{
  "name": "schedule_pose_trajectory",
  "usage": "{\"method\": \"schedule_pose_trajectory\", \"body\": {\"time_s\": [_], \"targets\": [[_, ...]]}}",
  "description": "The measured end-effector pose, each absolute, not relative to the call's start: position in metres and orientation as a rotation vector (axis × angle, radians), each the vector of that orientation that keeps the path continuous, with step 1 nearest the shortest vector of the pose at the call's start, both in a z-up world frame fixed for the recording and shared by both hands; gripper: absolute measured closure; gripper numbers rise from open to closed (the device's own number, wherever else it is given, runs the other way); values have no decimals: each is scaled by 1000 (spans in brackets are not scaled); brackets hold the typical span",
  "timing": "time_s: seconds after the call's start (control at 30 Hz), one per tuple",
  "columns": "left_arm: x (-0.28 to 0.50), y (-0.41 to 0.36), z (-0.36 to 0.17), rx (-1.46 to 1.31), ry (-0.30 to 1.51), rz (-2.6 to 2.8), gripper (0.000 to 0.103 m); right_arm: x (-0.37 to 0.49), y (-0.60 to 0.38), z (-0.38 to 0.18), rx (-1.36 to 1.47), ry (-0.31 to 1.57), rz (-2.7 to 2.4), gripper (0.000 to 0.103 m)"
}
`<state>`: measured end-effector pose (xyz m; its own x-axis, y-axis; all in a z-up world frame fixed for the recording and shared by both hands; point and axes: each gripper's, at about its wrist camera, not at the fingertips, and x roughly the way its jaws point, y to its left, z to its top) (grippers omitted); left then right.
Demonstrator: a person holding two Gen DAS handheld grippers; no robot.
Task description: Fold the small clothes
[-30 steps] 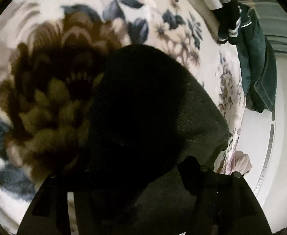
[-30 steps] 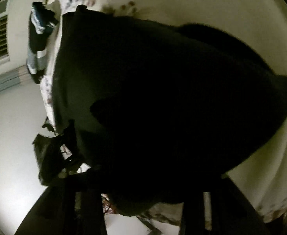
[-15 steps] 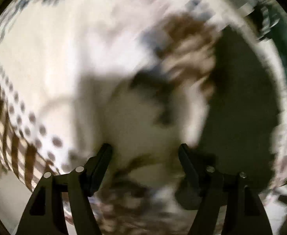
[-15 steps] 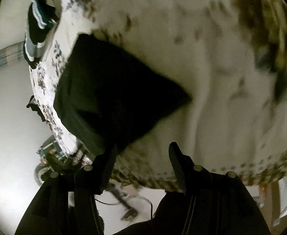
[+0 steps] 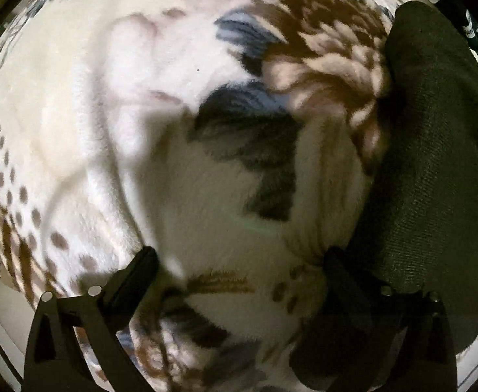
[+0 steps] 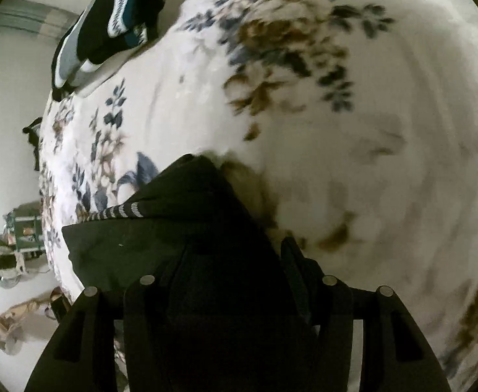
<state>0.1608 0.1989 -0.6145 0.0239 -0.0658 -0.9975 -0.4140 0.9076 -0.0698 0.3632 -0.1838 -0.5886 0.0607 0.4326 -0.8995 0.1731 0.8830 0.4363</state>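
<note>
A dark knit garment [image 5: 435,170] lies on the floral blanket [image 5: 108,98] at the right of the left wrist view. My left gripper [image 5: 239,261] is open and empty over the blanket, its right finger beside the garment's edge. In the right wrist view the same dark garment [image 6: 180,228], with a striped band, lies on the blanket [image 6: 353,130] and fills the space between my right gripper's fingers [image 6: 239,261]. The cloth hides the left fingertip, so I cannot tell if the jaws grip it.
A pile of dark, teal and striped clothes [image 6: 108,23] lies at the blanket's far left edge. Beyond the bed edge is a pale floor [image 6: 7,130] with a metal pot [image 6: 4,261] and small clutter.
Both grippers let go of the dark garment, which had filled both views, and pulled apart. The left swung left over bare blanket; the right now looks across the bed with the garment under it.
</note>
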Motion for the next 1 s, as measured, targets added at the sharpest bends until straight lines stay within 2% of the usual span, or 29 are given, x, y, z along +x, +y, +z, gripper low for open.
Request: {"method": "schedule_pose_trajectory", "body": {"time_s": [0.03, 0.1, 0.2, 0.33, 0.43, 0.6, 0.63, 0.67, 0.77, 0.97, 1.0], "targets": [[163, 198, -610, -389, 1535, 282, 0, 362, -183, -586, 480, 1498, 194, 90], [163, 199, -593, -386, 1503, 278, 0, 358, -185, -576, 466, 1454, 178, 96], [167, 200, -556, -378, 1395, 251, 0, 354, -188, -555, 472, 1391, 163, 98], [198, 202, -537, -410, 1328, 190, 0, 363, -194, -527, 458, 1316, 155, 99], [243, 203, -541, -482, 1289, 141, 0, 381, -193, -527, 445, 1314, 136, 99], [307, 193, -578, -579, 1318, 45, 2, 411, -184, -564, 438, 1385, 113, 99], [316, 193, -584, -601, 1314, 31, 5, 416, -183, -573, 448, 1426, 119, 99], [323, 187, -583, -607, 1302, 30, 16, 418, -184, -580, 476, 1460, 120, 99], [323, 179, -573, -589, 1264, -12, 83, 422, -189, -593, 577, 1515, 151, 98], [318, 162, -565, -440, 1261, 14, 83, 416, -191, -596, 598, 1534, 177, 95], [319, 161, -565, -430, 1261, 18, 83, 415, -192, -598, 608, 1540, 176, 92]]}}
